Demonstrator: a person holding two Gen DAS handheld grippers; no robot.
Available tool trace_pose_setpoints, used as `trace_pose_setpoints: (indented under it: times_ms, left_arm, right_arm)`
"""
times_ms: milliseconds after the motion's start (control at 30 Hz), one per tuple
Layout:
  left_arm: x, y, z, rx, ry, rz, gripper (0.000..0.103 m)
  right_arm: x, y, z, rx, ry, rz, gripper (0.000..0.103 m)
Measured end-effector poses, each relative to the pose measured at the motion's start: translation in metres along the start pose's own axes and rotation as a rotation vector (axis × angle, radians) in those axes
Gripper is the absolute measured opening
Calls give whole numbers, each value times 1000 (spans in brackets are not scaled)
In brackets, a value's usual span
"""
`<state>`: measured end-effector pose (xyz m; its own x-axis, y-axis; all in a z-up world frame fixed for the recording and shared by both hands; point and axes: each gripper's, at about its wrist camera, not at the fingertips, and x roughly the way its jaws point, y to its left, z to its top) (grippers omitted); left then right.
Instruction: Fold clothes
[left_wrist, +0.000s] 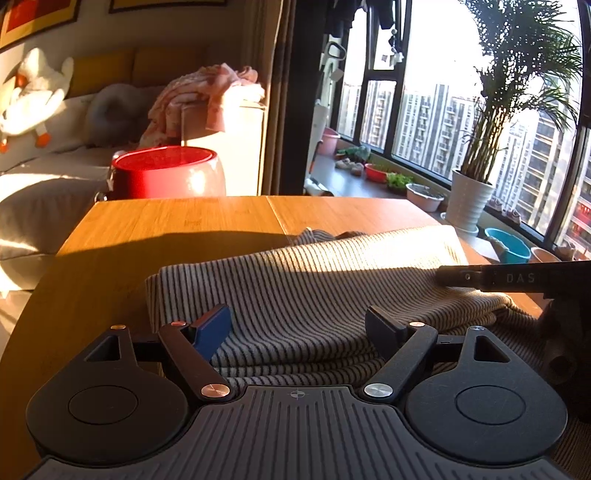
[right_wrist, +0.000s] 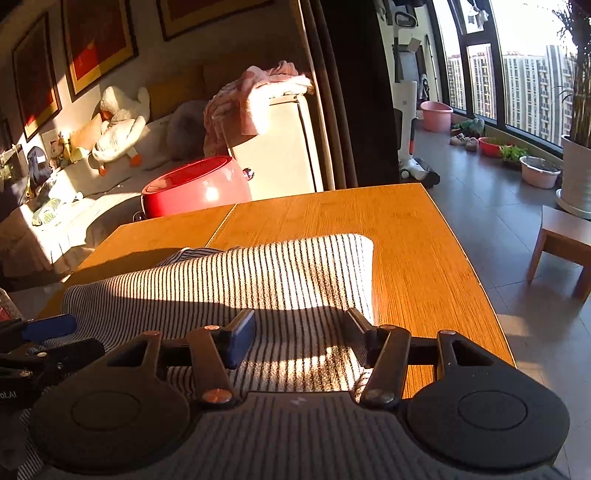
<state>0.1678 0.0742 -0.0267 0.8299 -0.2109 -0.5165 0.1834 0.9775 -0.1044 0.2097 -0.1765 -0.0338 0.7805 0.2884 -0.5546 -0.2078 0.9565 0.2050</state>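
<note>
Striped folded garment (left_wrist: 295, 280) lies on the wooden table (left_wrist: 207, 218), reaching toward its right edge. Left gripper (left_wrist: 299, 328) stands wide above the cloth, holding nothing. Right gripper (right_wrist: 301, 332) stands half open over the near fold, apparently unclamped. Beyond the far edge sits a red tub (left_wrist: 162, 171).

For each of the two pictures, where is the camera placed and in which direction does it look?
Left wrist: on the left gripper, looking forward and down over the striped garment toward the windows; the right gripper's finger enters at right.
Right wrist: on the right gripper, over the garment's right edge; left gripper at far left.
Shared: garment, wooden table, red tub.
</note>
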Motion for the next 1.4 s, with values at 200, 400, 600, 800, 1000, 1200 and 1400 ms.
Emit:
trace_pose_setpoints:
  times_ms: [200,400,600,800,1000,1200,1400]
  left_arm:
    - [0,-2,-1,13,5,0,90]
    - [-1,-3,-1,17,5,1,90]
    - [-2,0,0,5,4,-10,90]
    - [-9,8,1,-3,-2,52,90]
    - [-26,22,6,-84,-24,33,79]
    - [-18,14,8,-52,-20,1,69]
    - [-21,35,13,-66,6,128,50]
  right_arm:
    - [-2,5,-4,-24,-7,-2,58]
    - [-2,5,-4,-23,-9,0,58]
    - [-1,2,-4,-21,-8,1,58]
    - [-1,2,-3,-20,-8,2,58]
    - [-1,2,-4,-18,-11,6,60]
    - [-1,2,-5,-19,-11,5,60]
    - [0,2,-4,-17,-9,10,60]
